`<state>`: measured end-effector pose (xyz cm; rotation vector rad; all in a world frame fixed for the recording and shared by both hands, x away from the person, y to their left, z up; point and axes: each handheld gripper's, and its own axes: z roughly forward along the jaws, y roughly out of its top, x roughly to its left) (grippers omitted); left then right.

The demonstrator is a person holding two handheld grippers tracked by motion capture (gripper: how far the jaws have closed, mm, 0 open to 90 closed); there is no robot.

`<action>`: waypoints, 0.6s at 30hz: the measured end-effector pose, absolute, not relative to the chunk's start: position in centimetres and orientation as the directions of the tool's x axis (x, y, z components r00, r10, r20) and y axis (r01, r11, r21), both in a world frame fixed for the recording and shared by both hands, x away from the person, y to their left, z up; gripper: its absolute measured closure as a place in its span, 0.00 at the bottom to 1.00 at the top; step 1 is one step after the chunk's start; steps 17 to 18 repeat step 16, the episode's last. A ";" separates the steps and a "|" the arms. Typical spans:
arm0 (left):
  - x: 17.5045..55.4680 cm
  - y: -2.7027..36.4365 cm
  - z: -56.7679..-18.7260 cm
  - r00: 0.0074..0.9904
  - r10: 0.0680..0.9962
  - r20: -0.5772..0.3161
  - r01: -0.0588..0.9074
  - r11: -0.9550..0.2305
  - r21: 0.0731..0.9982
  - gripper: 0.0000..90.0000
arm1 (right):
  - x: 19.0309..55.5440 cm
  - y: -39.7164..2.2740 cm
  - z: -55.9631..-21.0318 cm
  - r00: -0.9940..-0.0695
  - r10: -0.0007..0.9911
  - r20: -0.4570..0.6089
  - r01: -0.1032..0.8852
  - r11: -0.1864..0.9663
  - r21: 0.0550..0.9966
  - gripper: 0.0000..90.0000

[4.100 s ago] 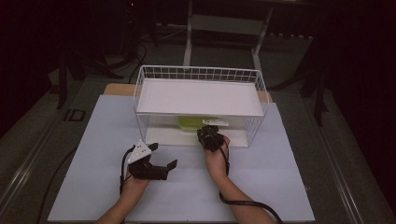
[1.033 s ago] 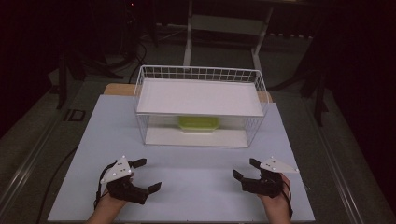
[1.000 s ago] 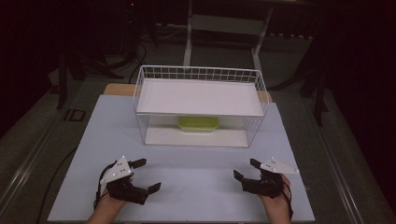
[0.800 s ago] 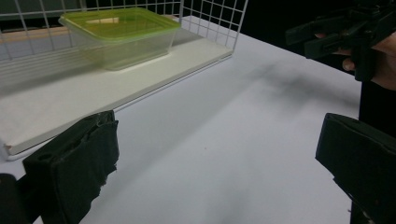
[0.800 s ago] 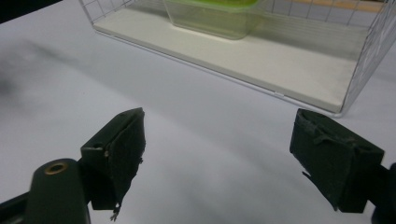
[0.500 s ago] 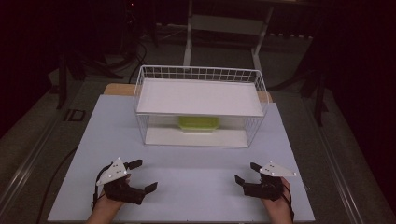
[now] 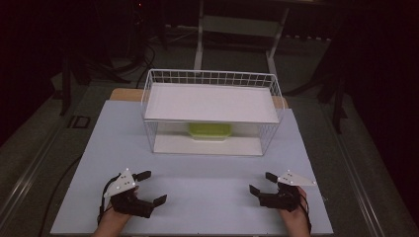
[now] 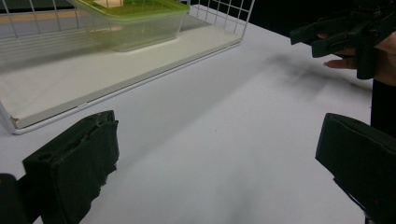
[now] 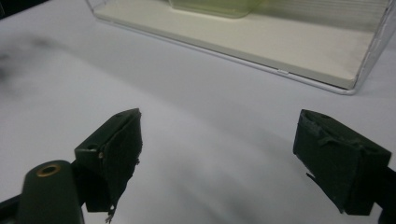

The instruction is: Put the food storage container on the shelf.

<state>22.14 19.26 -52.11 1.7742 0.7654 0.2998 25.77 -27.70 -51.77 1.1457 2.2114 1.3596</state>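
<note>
I hold my left gripper (image 7: 151,187) low over the near left part of the pale white table top (image 7: 207,173), its 2 black jaws spread wide with nothing between them. In the left gripper view those jaws stand far apart over bare table, and my other hand with its gripper shows at the upper right, off across the surface.

My right gripper (image 7: 263,183) sits over the near right part of the table, well apart from the left one, its jaws likewise released and empty. In the right gripper view the 2 black jaws frame a bare stretch of table, with the front edge of the rack's lower board beyond them.

Both grippers point roughly inward, and each carries a grey three-cornered plate on top.

Farther back, in the middle of the table, stands the white wire-mesh rack (image 7: 211,78) with 2 flat white shelves, 1 above the other. The light green plastic container with a lid (image 7: 209,131) rests on the lower shelf, toward the back and about centred under the upper shelf. It is well apart from both grippers. The floor around the table is dark.
</note>
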 end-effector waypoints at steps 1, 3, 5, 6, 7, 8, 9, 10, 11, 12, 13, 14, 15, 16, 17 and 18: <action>22.1 19.3 -52.1 0.756 0.631 -0.174 0.345 -0.159 0.925 0.00 | 25.8 -27.8 -51.8 -0.634 0.757 0.156 0.474 0.221 0.852 0.17; 22.2 19.2 -52.0 0.756 0.632 -0.171 0.339 -0.153 0.928 0.00 | 25.9 -27.9 -51.8 -0.637 0.756 0.151 0.468 0.223 0.855 0.17; 22.1 19.2 -52.0 0.754 0.634 -0.170 0.332 -0.144 0.932 0.00 | 26.0 -28.0 -51.8 -0.639 0.756 0.140 0.458 0.229 0.859 0.17; 22.1 19.2 -52.0 0.754 0.636 -0.165 0.328 -0.147 0.933 0.00 | 26.0 -28.0 -51.8 -0.641 0.756 0.132 0.452 0.233 0.861 0.17; 22.1 19.2 -52.0 0.753 0.638 -0.161 0.325 -0.148 0.934 0.00 | 26.1 -28.0 -51.8 -0.644 0.754 0.129 0.448 0.235 0.862 0.17; 22.0 19.2 -52.1 0.752 0.641 -0.154 0.317 -0.147 0.937 0.00 | 26.1 -28.0 -51.8 -0.644 0.753 0.131 0.450 0.234 0.862 0.17; 22.0 19.2 -52.1 0.751 0.643 -0.149 0.313 -0.149 0.938 0.00 | 26.1 -28.0 -51.9 -0.645 0.753 0.130 0.450 0.236 0.861 0.17; 22.0 19.2 -52.1 0.751 0.645 -0.144 0.309 -0.149 0.939 0.00 | 26.1 -28.0 -51.9 -0.647 0.752 0.127 0.449 0.241 0.861 0.17; 22.0 19.3 -52.1 0.750 0.644 -0.147 0.309 -0.146 0.940 0.00 | 26.2 -28.0 -51.9 -0.649 0.750 0.128 0.452 0.245 0.858 0.17; 22.1 19.3 -52.1 0.748 0.648 -0.148 0.311 -0.145 0.939 0.00 | 26.2 -28.0 -52.0 -0.650 0.749 0.129 0.452 0.244 0.858 0.17; 22.1 19.3 -52.2 0.744 0.652 -0.146 0.313 -0.147 0.938 0.00 | 26.3 -28.0 -52.1 -0.650 0.749 0.127 0.453 0.248 0.857 0.17; 22.1 19.4 -52.2 0.743 0.654 -0.145 0.313 -0.148 0.938 0.00 | 26.3 -28.0 -52.1 -0.652 0.747 0.130 0.457 0.251 0.853 0.17; 22.1 19.4 -52.2 0.740 0.657 -0.144 0.313 -0.147 0.938 0.00 | 26.3 -28.0 -52.2 -0.656 0.745 0.126 0.457 0.259 0.851 0.16; 22.1 19.4 -52.1 0.737 0.660 -0.145 0.314 -0.143 0.939 0.00 | 26.3 -27.9 -52.2 -0.654 0.746 0.121 0.459 0.264 0.849 0.16; 22.1 19.4 -52.1 0.737 0.660 -0.145 0.314 -0.143 0.939 0.00 | 26.3 -27.9 -52.2 -0.654 0.746 0.121 0.459 0.264 0.849 0.16; 22.1 19.4 -52.1 0.737 0.660 -0.145 0.314 -0.143 0.939 0.00 | 26.3 -27.9 -52.2 -0.654 0.746 0.121 0.459 0.264 0.849 0.16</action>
